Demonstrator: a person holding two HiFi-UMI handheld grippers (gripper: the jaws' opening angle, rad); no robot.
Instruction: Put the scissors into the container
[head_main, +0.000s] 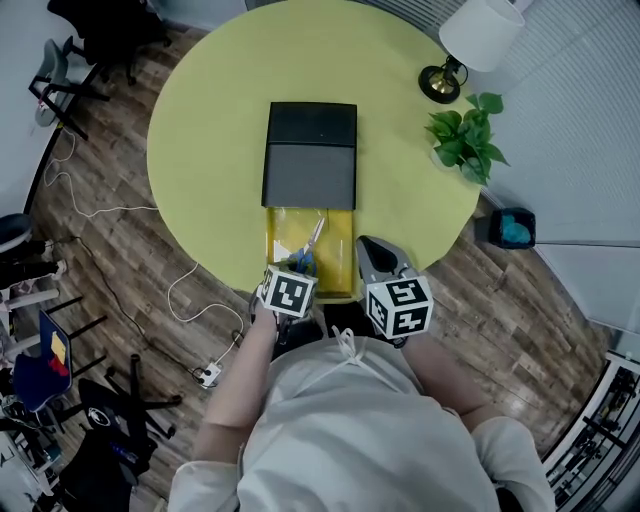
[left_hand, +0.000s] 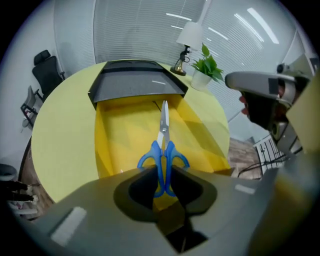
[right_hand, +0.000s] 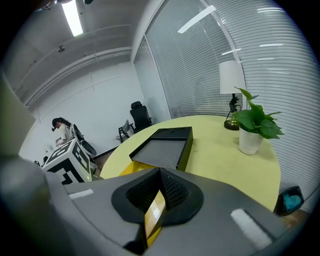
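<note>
Blue plastic loops, squeezed flat against each other, were what the left gripper (left_hand: 162, 176) had hold of: its jaws were closed on the handle end of the scissors (left_hand: 163, 145), and the steel blades pointed away from it, shut and in line. The scissors hung over the open yellow container (left_hand: 117, 137), which sat at the near edge of the round table (head_main: 200, 150), just in front of a black case (head_main: 310, 155). From the head view they were already within the container's outline (whether the tips touched its floor I could not tell). The right gripper (right_hand: 159, 192) was clamped on a thin yellow wall of that container, steadying it.

In my judgement the scissors would handle as a light, stiff thing with most of the weight towards the blades, so a hold at the loops lets the tip droop or swing. The smooth plastic could slip under a loose pinch. A hold nearer the pivot would balance better, though the loops gave the pads more to bite on. The container looked thin-walled and likely to flex or slide if pushed.
</note>
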